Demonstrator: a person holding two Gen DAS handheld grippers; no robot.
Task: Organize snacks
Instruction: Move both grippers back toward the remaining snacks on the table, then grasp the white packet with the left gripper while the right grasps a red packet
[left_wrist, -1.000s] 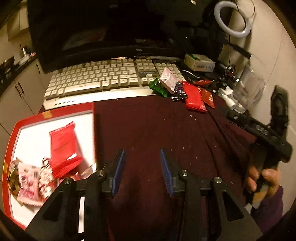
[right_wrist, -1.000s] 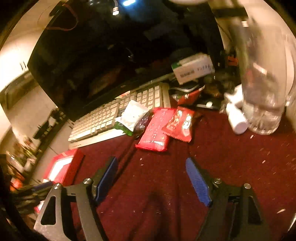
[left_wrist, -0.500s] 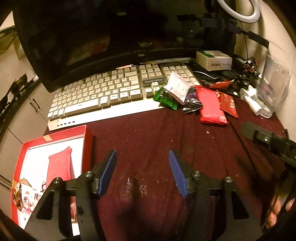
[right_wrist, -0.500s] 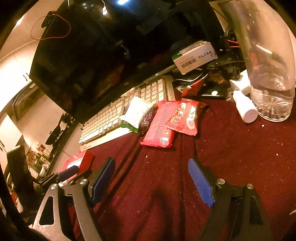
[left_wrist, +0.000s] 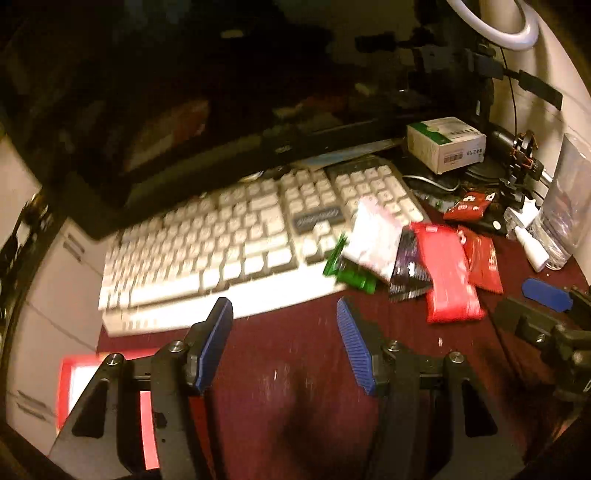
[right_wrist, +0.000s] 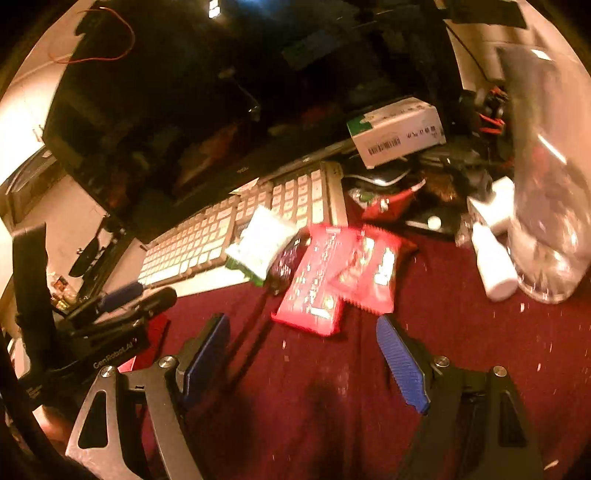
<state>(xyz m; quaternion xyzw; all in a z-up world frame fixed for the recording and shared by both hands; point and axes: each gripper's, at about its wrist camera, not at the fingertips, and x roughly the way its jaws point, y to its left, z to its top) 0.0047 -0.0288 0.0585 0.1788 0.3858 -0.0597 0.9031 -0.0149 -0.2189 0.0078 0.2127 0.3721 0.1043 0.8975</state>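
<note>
Between the blue fingers (left_wrist: 216, 343) of the left gripper (left_wrist: 284, 345) lies only bare maroon table (left_wrist: 295, 398); they stand wide apart and grip nothing. Just ahead of them is the front edge of a white keyboard (left_wrist: 236, 251), and at the lower left a corner of a red box (left_wrist: 74, 373) shows behind the left finger.

The right gripper (right_wrist: 306, 360) also has its fingers (right_wrist: 400, 363) spread, with nothing between them, above the same cloth. Near its tips lies the heap of snacks: a long red packet (right_wrist: 314, 280) closest, a smaller red packet (right_wrist: 373, 273) overlapping its right side, a dark packet (right_wrist: 286, 260) at its left, and a white packet (right_wrist: 264, 243) resting on a green one (left_wrist: 347, 273) at the keyboard's right end. Another small red packet (right_wrist: 388, 203) sits farther back.

Right of the heap stand a white bottle (right_wrist: 493, 262) on its side and a clear jug (right_wrist: 546, 206), touching. Behind are a white carton (right_wrist: 399, 131) and a dark monitor (right_wrist: 207, 110).
</note>
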